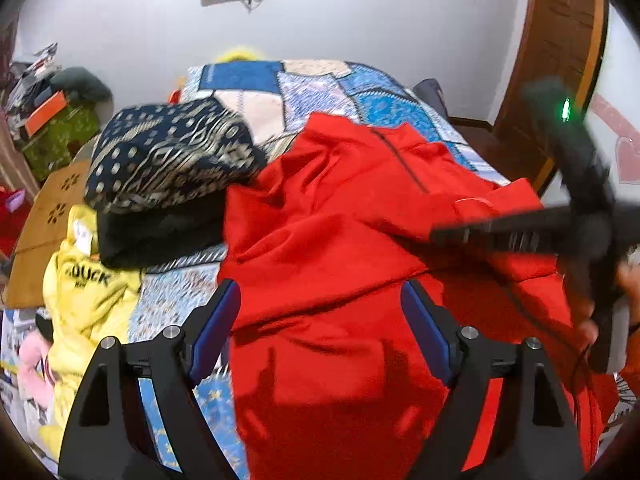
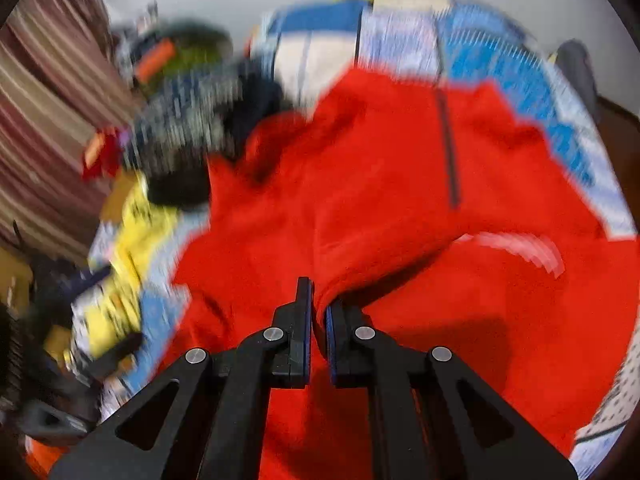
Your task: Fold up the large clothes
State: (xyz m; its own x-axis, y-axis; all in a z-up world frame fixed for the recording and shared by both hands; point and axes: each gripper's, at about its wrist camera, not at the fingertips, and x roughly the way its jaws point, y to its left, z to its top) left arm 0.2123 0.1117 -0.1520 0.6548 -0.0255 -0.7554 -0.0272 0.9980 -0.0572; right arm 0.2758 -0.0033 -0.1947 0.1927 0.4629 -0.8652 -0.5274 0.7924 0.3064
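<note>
1. We see a large red garment (image 1: 340,240) spread in loose rumples over a bed with a blue patchwork cover (image 1: 320,84). It takes up most of the near half of the bed.
2. Our left gripper (image 1: 320,332) hangs above the near part of the red cloth, its jaws wide apart and holding nothing.
3. Our right gripper (image 2: 319,320) has its jaws together, clamped on a pinched fold of the red garment; cloth bulges out from between its fingers. That view is blurred.
4. To the left of the garment sits a stack of folded clothes, a dark patterned piece (image 1: 168,152) on top, with a yellow top (image 1: 88,292) lying below it near the bed's edge.
5. We judge the red cloth to be soft, limp and fairly light: it sags and creases, so it will droop from any single hold.
6. A hem, corner or shoulder seam looks the best place to grip, one in each gripper, so the fold stays straight.
</note>
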